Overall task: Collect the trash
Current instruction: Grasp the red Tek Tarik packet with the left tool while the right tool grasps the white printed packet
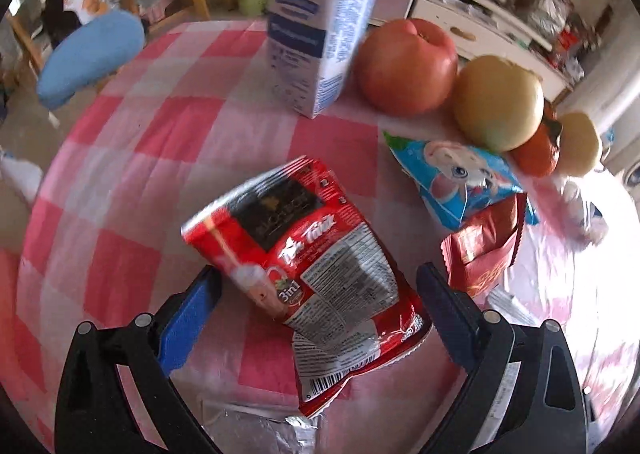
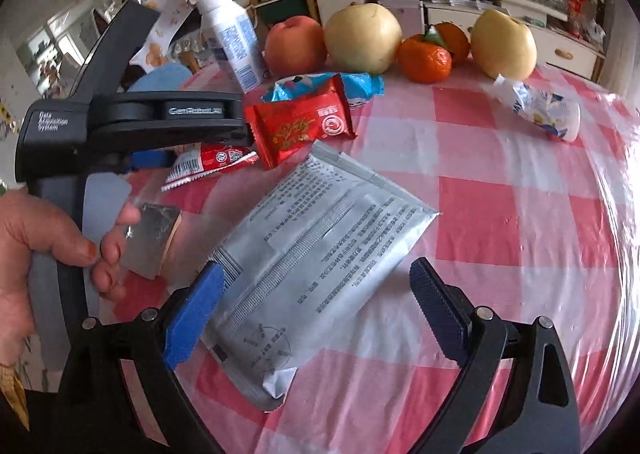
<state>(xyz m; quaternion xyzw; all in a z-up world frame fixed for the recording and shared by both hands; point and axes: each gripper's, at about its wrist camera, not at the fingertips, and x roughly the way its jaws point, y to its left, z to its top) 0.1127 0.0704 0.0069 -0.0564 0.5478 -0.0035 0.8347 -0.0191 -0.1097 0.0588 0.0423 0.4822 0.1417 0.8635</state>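
A: What does the left view show?

B: The left hand-held gripper (image 1: 318,288) is spread wide over a worktop (image 1: 120,158) covered in a red and white checked cloth. A crumpled red packet (image 1: 308,274) lies flat between its fingers, touching neither as far as I can tell. Just to the right are a small red wrapper (image 1: 484,250) and a blue wrapper (image 1: 456,182), overlapping. Behind them stand a white bottle (image 1: 320,26), a red apple (image 1: 404,66) and a yellow pear (image 1: 498,102).

A: And the right view?

B: The right hand-held gripper (image 2: 316,280) is also spread, holding nothing. A silver pouch (image 2: 316,258) printed with text lies flat on the cloth between its fingers, with its left edge just beside the blue pad (image 2: 196,318). A small silver scrap (image 2: 152,240) lies to its left, near a person's hand (image 2: 44,250) gripping the other tool's handle. Further back is a crumpled white wrapper (image 2: 540,110) at the right, well apart from the rest. Two oranges (image 2: 426,58) sit among the fruit at the far edge.
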